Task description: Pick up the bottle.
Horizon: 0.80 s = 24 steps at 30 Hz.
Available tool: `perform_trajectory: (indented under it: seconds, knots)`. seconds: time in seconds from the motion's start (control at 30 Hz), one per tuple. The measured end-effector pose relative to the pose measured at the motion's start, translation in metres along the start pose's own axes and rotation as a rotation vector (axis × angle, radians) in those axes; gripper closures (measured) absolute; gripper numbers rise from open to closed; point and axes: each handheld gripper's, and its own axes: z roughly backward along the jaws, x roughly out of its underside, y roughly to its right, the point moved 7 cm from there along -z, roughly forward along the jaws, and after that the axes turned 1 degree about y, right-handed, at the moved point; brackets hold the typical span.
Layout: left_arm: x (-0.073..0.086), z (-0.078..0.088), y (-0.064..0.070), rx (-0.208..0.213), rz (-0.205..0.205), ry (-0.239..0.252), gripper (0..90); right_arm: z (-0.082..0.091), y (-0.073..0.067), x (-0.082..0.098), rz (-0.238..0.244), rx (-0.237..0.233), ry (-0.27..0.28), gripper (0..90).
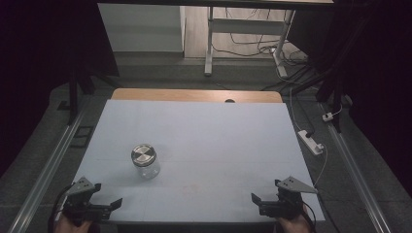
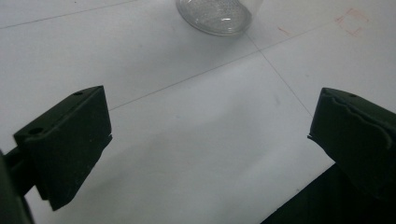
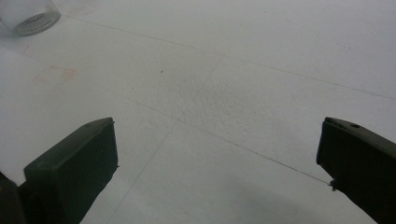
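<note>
A clear glass jar point(image 1: 145, 161) with a round metal lid stands upright on the white table top point(image 1: 204, 141), left of centre. Its base also appears at the top of the left gripper view, jar point(image 2: 215, 16), and in the top left corner of the right gripper view, jar point(image 3: 29, 16). My left gripper point(image 1: 109, 206) rests at the front left corner of the table, below and left of the jar, jaws wide apart and empty point(image 2: 210, 135). My right gripper point(image 1: 260, 203) sits at the front right corner, also open with nothing between its jaws point(image 3: 217, 154).
A faint reddish square mark point(image 2: 351, 21) is drawn on the table surface right of the jar. Past the far wooden edge point(image 1: 194, 94) stand a desk frame point(image 1: 210, 43) and cables. A white power strip point(image 1: 311, 141) lies on the floor at the right.
</note>
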Motion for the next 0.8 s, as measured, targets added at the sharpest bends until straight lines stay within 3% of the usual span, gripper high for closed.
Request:
perform_trajectory:
  seconds: [0.8]
  knots:
    - [0.0009, -0.0031, 0.0043, 0.015, -0.043, -0.035, 0.0, -0.0015, -0.0008, 0.0002, 0.008, -0.008, -0.01, 0.0]
